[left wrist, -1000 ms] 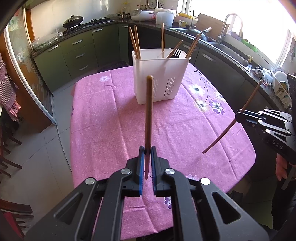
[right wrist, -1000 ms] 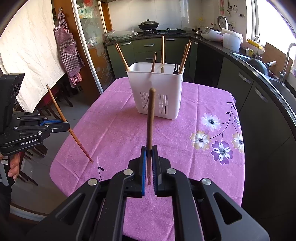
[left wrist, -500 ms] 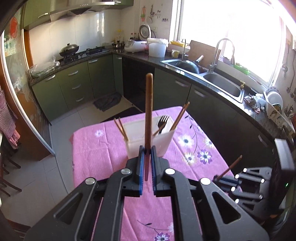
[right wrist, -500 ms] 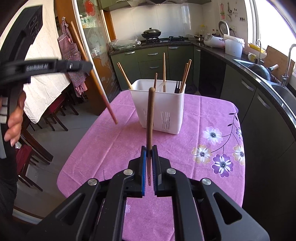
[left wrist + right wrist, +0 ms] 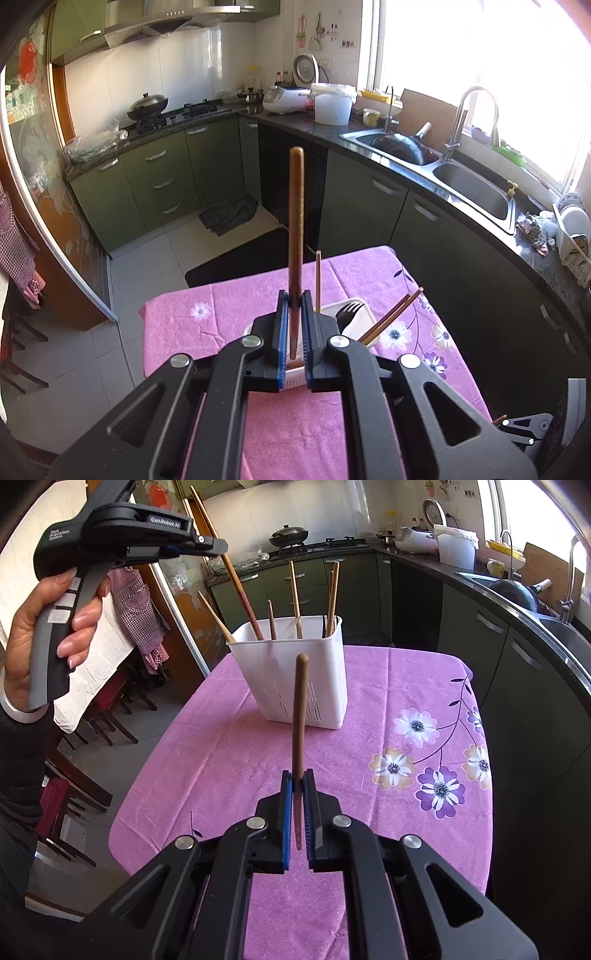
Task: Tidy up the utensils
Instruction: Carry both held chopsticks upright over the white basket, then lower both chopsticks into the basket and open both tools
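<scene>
A white slotted utensil holder [image 5: 295,672] stands on the pink table with several wooden chopsticks and a black fork [image 5: 349,314] in it. My left gripper [image 5: 295,306] is shut on a brown chopstick [image 5: 295,229] and hovers right above the holder, which its fingers mostly hide. In the right wrist view the left gripper [image 5: 221,548] is high at the left, and its chopstick [image 5: 240,587] slants down with the lower tip inside the holder's rim. My right gripper [image 5: 298,786] is shut on another brown chopstick [image 5: 300,716], short of the holder above the cloth.
The pink floral tablecloth [image 5: 406,775] covers the table. Green cabinets and a dark counter with a sink [image 5: 469,192] run along the back and right. Wooden chairs [image 5: 96,716] stand at the table's left. A hand [image 5: 44,635] holds the left gripper's grip.
The left gripper has risen and moved forward from the near edge to above the holder, bringing its chopstick's tip into the holder. The right gripper has edged slightly nearer the holder.
</scene>
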Action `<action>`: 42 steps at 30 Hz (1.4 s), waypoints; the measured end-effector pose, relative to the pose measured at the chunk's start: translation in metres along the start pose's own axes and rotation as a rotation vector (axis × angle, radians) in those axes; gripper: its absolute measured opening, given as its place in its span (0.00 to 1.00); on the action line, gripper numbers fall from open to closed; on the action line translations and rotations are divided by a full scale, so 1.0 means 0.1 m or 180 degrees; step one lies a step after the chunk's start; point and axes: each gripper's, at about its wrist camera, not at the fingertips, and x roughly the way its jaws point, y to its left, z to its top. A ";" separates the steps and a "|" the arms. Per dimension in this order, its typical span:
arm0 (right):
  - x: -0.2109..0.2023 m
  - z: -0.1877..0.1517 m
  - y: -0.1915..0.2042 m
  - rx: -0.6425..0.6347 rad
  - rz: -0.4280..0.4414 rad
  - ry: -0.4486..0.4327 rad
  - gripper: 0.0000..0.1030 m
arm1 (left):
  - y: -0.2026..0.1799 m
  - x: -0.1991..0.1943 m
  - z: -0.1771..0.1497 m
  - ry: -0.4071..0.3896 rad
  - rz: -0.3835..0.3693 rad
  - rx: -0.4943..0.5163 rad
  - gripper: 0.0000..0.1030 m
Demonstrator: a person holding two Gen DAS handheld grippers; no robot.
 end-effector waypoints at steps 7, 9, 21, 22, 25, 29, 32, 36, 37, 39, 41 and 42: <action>-0.14 0.19 0.08 -0.0044 -0.0001 -0.0155 0.07 | 0.13 0.45 -0.29 0.0475 0.0051 -0.0021 0.08; -0.23 0.31 0.15 -0.0090 -0.0010 -0.0236 0.07 | 0.17 0.45 -0.37 0.0489 0.0028 -0.0035 0.14; -0.69 1.53 0.27 -0.0092 -0.0078 -0.1127 0.07 | 0.21 -0.77 -0.90 -0.0448 -0.0103 -0.0080 0.66; -0.66 1.62 0.27 -0.0078 -0.0126 -0.1176 0.07 | 0.19 -0.85 -1.00 -0.0528 -0.0042 -0.0049 0.71; -0.44 1.83 0.23 -0.0039 -0.0240 -0.1149 0.07 | 0.14 -1.04 -1.30 -0.0771 0.0121 0.0003 0.82; -0.03 1.93 0.18 -0.0015 -0.0338 -0.0944 0.07 | 0.10 -1.17 -1.59 -0.0924 0.0222 -0.0009 0.91; 0.25 1.90 0.12 0.0022 -0.0360 -0.0767 0.07 | 0.08 -1.20 -1.75 -0.0985 0.0288 -0.0053 0.93; 0.56 1.79 0.11 -0.0018 -0.0365 -0.0559 0.07 | 0.09 -1.20 -1.92 -0.0992 0.0268 -0.0150 0.94; 0.62 1.74 0.10 -0.0033 -0.0375 -0.0516 0.07 | 0.10 -1.20 -1.96 -0.0976 0.0263 -0.0176 0.94; 0.72 1.70 0.10 -0.0067 -0.0393 -0.0453 0.08 | 0.10 -1.16 -2.01 -0.0913 0.0253 -0.0178 0.94; 0.74 1.66 0.11 -0.0070 -0.0364 -0.0439 0.12 | 0.10 -1.11 -2.03 -0.0854 0.0280 -0.0170 0.94; 0.69 1.62 0.11 -0.0076 -0.0330 -0.0468 0.13 | 0.10 -1.09 -2.04 -0.0840 0.0284 -0.0175 0.94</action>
